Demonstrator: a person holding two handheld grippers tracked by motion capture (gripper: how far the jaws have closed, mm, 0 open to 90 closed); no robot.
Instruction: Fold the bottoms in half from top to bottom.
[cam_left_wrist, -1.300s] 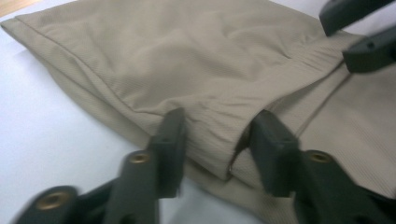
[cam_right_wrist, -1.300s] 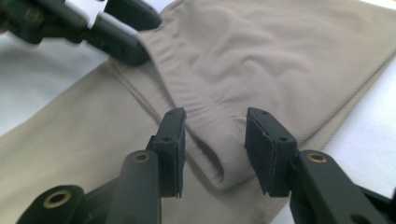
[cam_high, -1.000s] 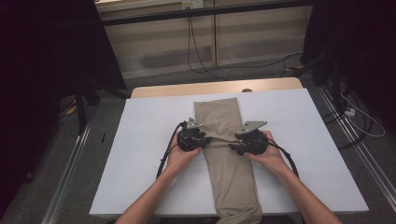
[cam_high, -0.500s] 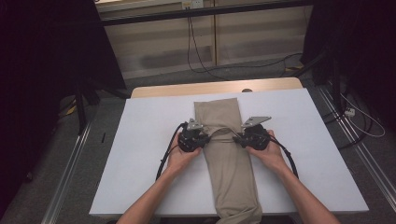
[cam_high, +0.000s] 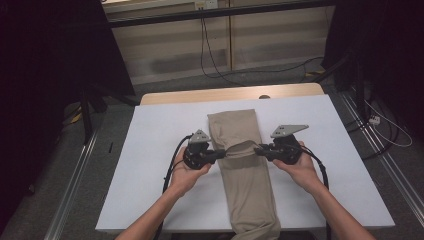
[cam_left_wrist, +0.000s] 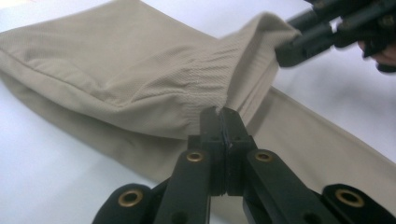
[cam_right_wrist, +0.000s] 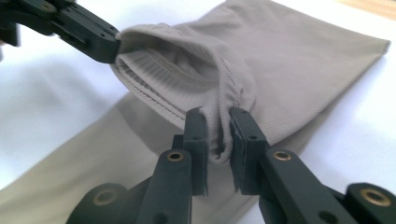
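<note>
A long tan garment (cam_high: 245, 180) lies folded lengthwise down the middle of the white table (cam_high: 150, 165). Its ribbed edge (cam_high: 241, 148) is raised between the two grippers. My left gripper (cam_high: 223, 153) pinches that edge from the left, jaws fully together on thin cloth (cam_left_wrist: 205, 84), the tips (cam_left_wrist: 222, 114) at the fold. My right gripper (cam_high: 257, 149) holds the right end; its jaws have just been closing and now squeeze a bunch of ribbed fabric (cam_right_wrist: 217, 126). Each gripper view shows the other gripper (cam_left_wrist: 287, 49) (cam_right_wrist: 105, 46) clamped on the far end of the edge.
A wooden strip (cam_high: 230, 94) runs along the table's far edge. Metal rails (cam_high: 75, 190) flank the table on the floor. Cables (cam_high: 210, 60) hang behind it, and each gripper trails a black cable (cam_high: 170, 172). White surface lies bare on both sides of the garment.
Both grippers have shut on the garment's ribbed edge and risen, lifting it off the layer below. The hands shifted slightly toward the far side of the table.
</note>
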